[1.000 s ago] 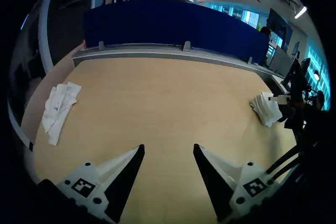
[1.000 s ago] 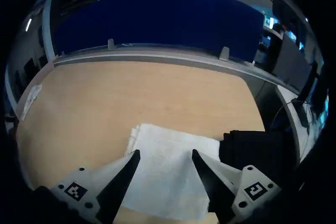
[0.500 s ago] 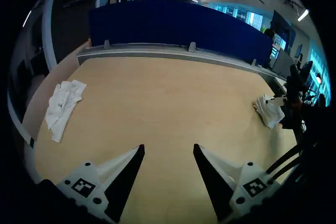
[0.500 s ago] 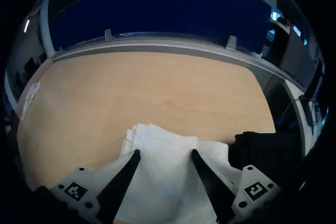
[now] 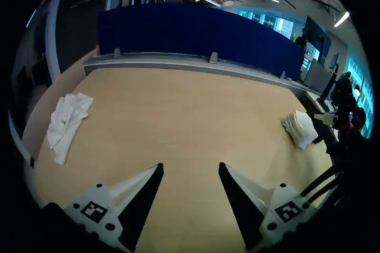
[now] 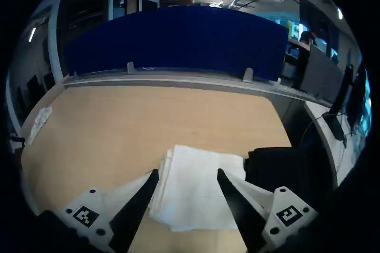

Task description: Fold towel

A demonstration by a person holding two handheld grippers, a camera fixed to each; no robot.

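A folded stack of white towels (image 6: 199,189) lies on the wooden table (image 6: 142,120), right under and between the tips of my right gripper (image 6: 187,173), which stands open above it. In the left gripper view the same stack (image 5: 300,128) sits at the table's right edge, with the right gripper (image 5: 319,117) just beside it. A crumpled white towel (image 5: 66,120) lies at the table's left edge, small at the far left in the right gripper view (image 6: 40,117). My left gripper (image 5: 190,167) is open over bare table, holding nothing.
A blue partition (image 5: 199,32) on a grey rail (image 5: 190,63) closes the table's far side. A black folded item (image 6: 280,167) sits right of the towel stack. Office chairs and desks (image 5: 342,96) stand beyond the right edge.
The right gripper has drawn back and tilted up from the towel stack, which now lies flat and a bit farther off. The left gripper's view shifted only slightly.
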